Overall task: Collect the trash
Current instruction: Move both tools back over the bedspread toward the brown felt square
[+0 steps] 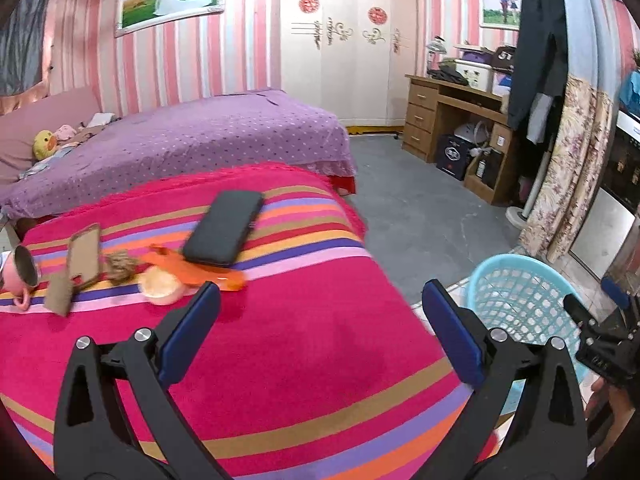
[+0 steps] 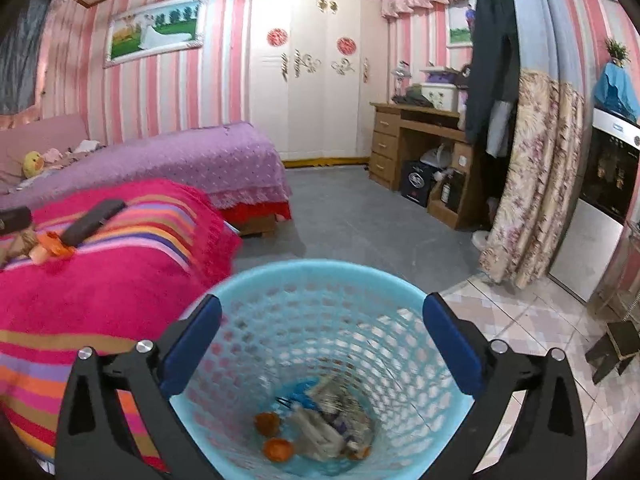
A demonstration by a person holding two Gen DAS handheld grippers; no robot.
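on the striped blanket (image 1: 280, 340) the leftover scraps sit in a loose row. at the far left a pink mug (image 1: 22, 276) lies tipped on its side; it looks like a keeper and hard, likely to roll if nudged. just right of it lean the cardboard pieces (image 1: 78, 266), light and stiff, best pinched across a thin edge. beside them is a brown fibrous clump (image 1: 120, 267), soft and crumbly by the look of it, so a gentle squeeze through the middle. next comes a round pale piece (image 1: 160, 288), maybe fruit rind or a lid, i cannot tell which, touching the orange peel (image 1: 192, 270); peel is limp and a bit slick, so take it where it bunches. the black phone (image 1: 224, 232) lies partly on the peel and would be dragged if the peel is pulled carelessly. the soft blanket may bunch up under a pinch.

the left tongs (image 1: 320, 300) stand wide with nothing between them, near the rind. the right tongs (image 2: 322, 316) are also wide and bare, above the blue basket (image 2: 248, 280) on the floor beside the blanket, where orange peels and wrappers (image 2: 316, 428) already lie at the bottom.
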